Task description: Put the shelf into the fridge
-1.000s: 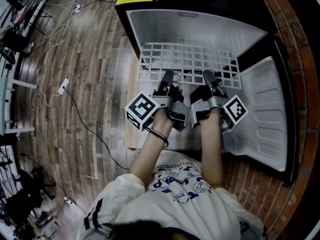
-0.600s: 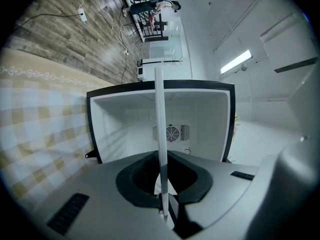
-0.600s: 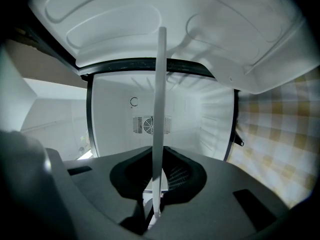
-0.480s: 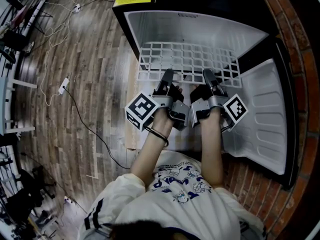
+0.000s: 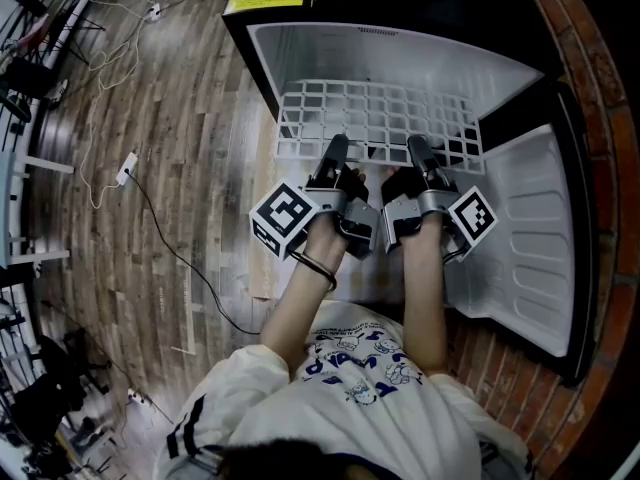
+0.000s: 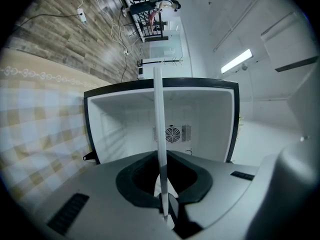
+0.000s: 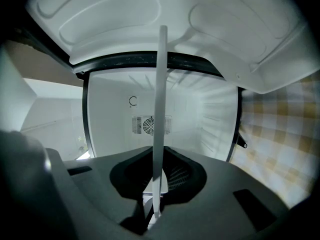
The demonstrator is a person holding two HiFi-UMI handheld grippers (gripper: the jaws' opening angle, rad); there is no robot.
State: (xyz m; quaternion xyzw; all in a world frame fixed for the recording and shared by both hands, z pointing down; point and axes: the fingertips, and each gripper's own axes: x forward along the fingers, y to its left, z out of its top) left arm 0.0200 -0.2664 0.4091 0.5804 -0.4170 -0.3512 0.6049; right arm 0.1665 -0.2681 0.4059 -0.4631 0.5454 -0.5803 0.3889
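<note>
Shelf [image 5: 378, 118] lies level ahead of you, partway into the fridge [image 5: 300, 43];
your left gripper [image 5: 337, 148] and right gripper [image 5: 416, 148] each pinch its near edge; push straight inward.

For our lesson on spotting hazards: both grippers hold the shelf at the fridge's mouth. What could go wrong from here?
1. The left gripper and the right gripper clamp only the near edge of the shelf, so its far end might droop and miss the ribs on the fridge walls.
2. The shelf looks nearly as wide as the cavity; a slight skew could jam a corner.
</note>
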